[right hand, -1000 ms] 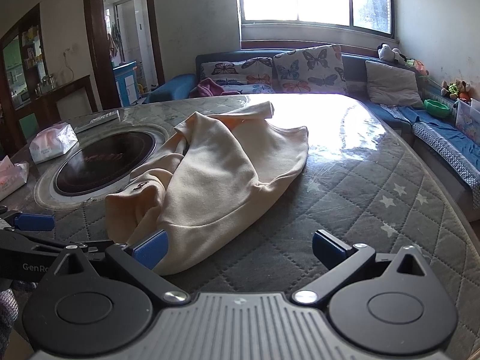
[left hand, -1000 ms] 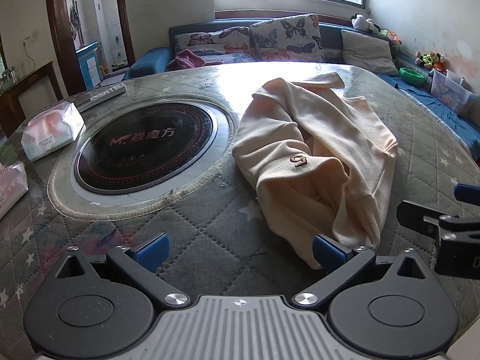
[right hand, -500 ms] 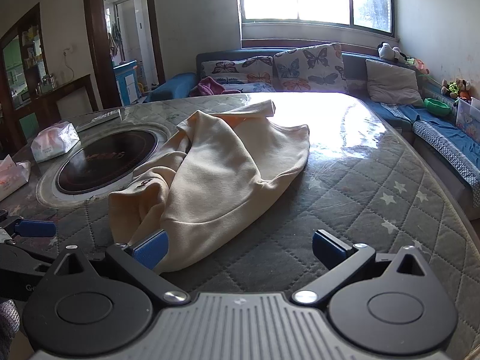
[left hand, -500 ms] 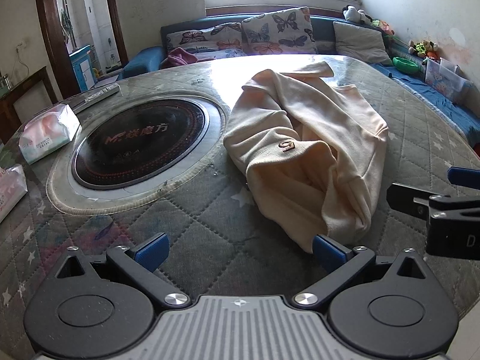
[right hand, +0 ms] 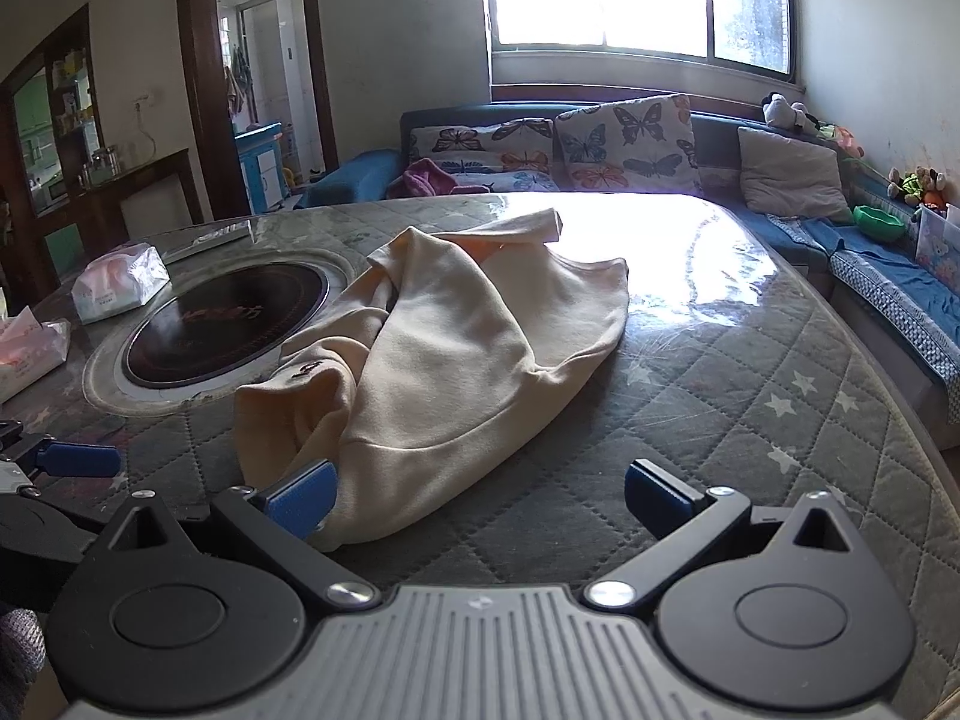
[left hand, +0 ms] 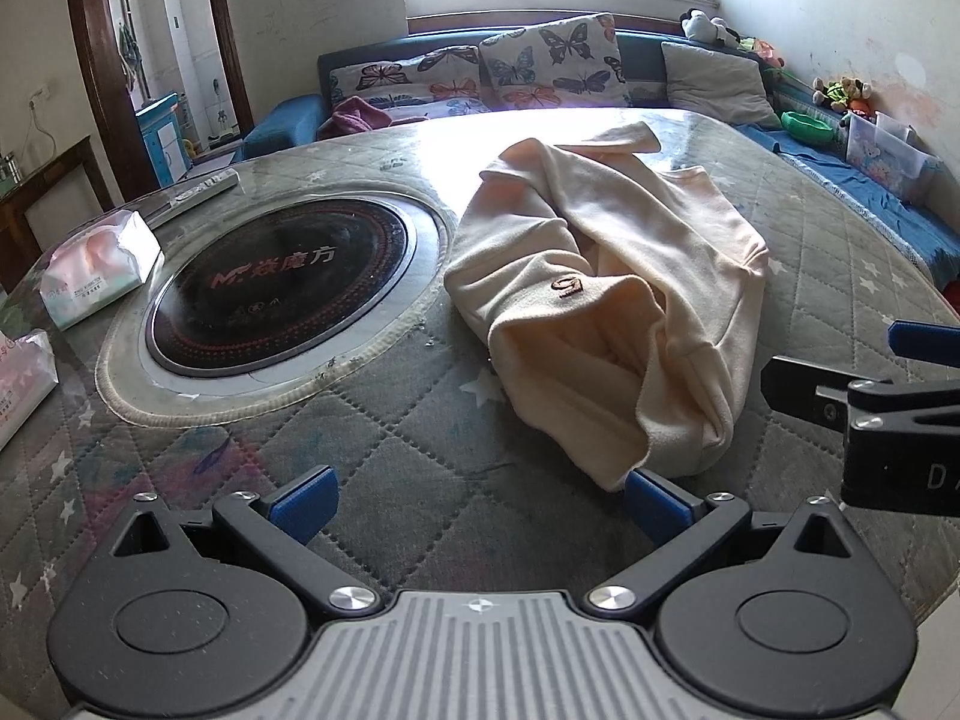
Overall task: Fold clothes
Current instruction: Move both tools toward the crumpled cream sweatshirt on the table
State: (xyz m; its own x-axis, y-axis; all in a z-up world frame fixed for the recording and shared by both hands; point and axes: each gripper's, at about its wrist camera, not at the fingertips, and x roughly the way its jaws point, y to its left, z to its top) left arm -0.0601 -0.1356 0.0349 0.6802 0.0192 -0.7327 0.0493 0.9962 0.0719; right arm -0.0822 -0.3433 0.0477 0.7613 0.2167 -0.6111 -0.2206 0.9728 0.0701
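Note:
A cream sweatshirt lies crumpled on the round quilted table, right of the middle. It also shows in the right wrist view. My left gripper is open and empty, just in front of the garment's near edge. Its right fingertip sits by the hem. My right gripper is open and empty at the near edge. Its left fingertip is at the hem. The right gripper also shows at the right edge of the left wrist view.
A black round hotplate is set into the table, left of the garment. Tissue packs and a remote lie at the far left. A sofa with butterfly cushions stands behind the table.
Both grippers have drawn back slightly from the sweatshirt toward the near table edge. The sweatshirt has not moved. Both stay open.

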